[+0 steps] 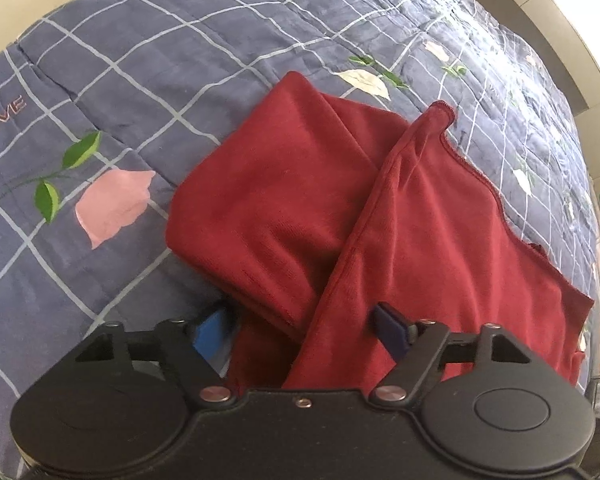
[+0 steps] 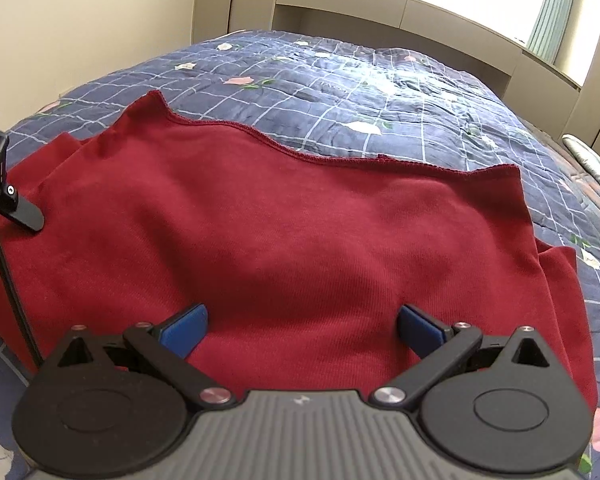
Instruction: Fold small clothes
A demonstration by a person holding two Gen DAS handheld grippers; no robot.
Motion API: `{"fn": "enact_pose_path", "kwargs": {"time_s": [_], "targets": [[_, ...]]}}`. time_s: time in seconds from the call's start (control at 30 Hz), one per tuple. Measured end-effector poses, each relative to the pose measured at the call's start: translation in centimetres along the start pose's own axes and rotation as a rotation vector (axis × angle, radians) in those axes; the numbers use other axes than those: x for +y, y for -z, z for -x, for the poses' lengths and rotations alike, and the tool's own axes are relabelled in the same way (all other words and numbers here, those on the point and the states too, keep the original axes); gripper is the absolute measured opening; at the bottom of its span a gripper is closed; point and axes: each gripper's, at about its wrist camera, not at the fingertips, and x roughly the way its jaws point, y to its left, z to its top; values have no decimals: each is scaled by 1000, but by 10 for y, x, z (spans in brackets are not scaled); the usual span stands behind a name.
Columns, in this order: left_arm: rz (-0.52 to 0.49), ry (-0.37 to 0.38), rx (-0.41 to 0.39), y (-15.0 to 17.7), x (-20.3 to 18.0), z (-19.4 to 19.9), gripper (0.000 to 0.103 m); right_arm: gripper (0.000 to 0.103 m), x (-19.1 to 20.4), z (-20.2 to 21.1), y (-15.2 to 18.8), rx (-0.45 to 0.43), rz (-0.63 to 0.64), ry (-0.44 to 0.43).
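A dark red garment [image 1: 320, 208] lies on the bed, partly folded, with one flap laid diagonally over the rest. My left gripper [image 1: 300, 330] is open, its blue pads spread wide at the garment's near edge, with cloth lying between them. In the right wrist view the same red garment [image 2: 292, 232] spreads wide in front. My right gripper [image 2: 302, 330] is open, its blue pads apart over the near part of the cloth. Part of the left gripper [image 2: 4, 188] shows at the far left, resting on the cloth.
The bed has a navy checked quilt [image 1: 160, 60] with pink and white flowers. A beige wall and a headboard [image 2: 420, 20] stand beyond the bed, below a bright window. A cable [image 2: 4, 280] runs down at the left edge.
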Motion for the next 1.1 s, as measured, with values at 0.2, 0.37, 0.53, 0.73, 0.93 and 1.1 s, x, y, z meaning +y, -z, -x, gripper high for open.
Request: {"fn": "enact_pose_path", "kwargs": {"time_s": [0.2,0.37,0.53,0.73,0.93,1.1], "targets": [[-16,-4,-11,3,-5,0,65,103,-2,0,1,-1,-4,-11],[-10,-5,-21,7,-7,1,48,103,-2,0,1,-2,-4,-19],[-10,6,-52,8,-14,8,21,103,-4,-1,-4,25,-6,-31],[-14,27,-116,10,-26,24,16,103,-11,-2,-17,106,9,-82],[-132,34,-203,17,-59,46,15,103,-43,15,-25,118,-24,-154],[-221,52,-268,23,-94,64,14,103,-82,35,-23,94,-62,-115]]}}
